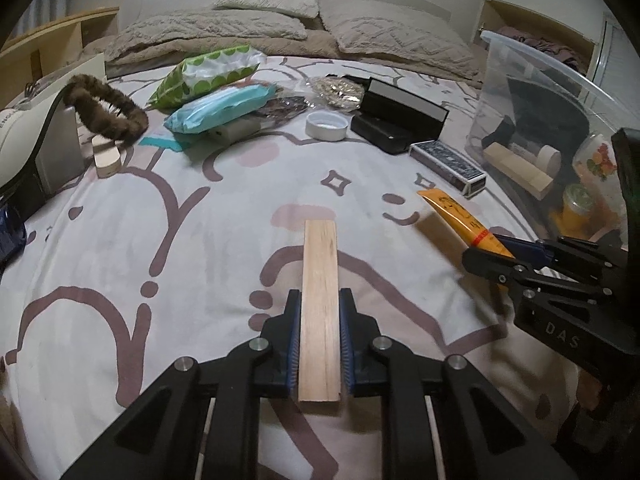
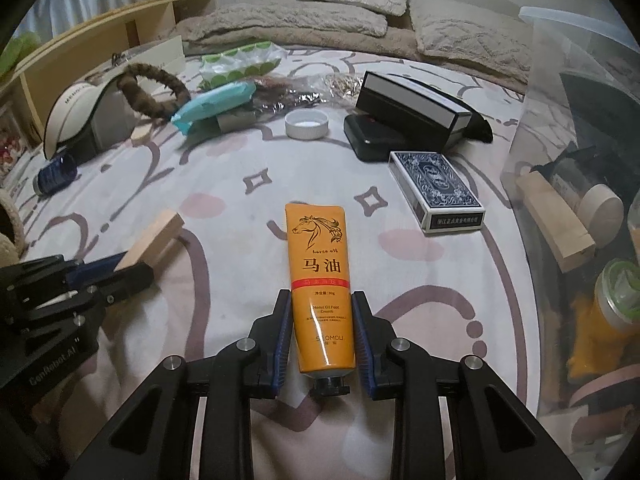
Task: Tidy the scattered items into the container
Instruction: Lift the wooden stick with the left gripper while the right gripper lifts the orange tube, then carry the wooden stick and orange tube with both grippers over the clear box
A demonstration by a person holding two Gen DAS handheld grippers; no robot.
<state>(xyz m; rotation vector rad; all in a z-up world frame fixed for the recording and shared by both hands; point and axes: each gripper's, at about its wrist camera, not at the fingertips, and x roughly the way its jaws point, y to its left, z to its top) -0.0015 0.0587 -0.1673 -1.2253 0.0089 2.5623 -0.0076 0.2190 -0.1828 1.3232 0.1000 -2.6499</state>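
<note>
**A:** Your left gripper (image 1: 320, 344) is clamped on the long flat pale wooden block (image 1: 320, 304), pads squeezing its two narrow sides. Your right gripper (image 2: 322, 340) is closed around the glossy orange plastic tube of foot cream (image 2: 320, 280), cap end toward you. Both pieces sit low over the patterned bedsheet (image 1: 160, 240).

**B:** So where do you take them?

**A:** Into the clear plastic storage bin (image 1: 532, 92) at your right. It already holds another wooden block and some jars. Raise each load clear of the rim before you carry it across.

**B:** Anything to mind about the grips?

**A:** I'd judge the wood rigid and smooth, so it may pivot, since much of its length pokes out ahead of the pads; keep it level. The tube is soft and slick, so don't squeeze harder or it could buckle. Let go low inside the bin.

**B:** And next?

**A:** The blue boxed deck of cards (image 2: 438, 188) and the white round lid (image 2: 307, 123) lie nearest.
</note>
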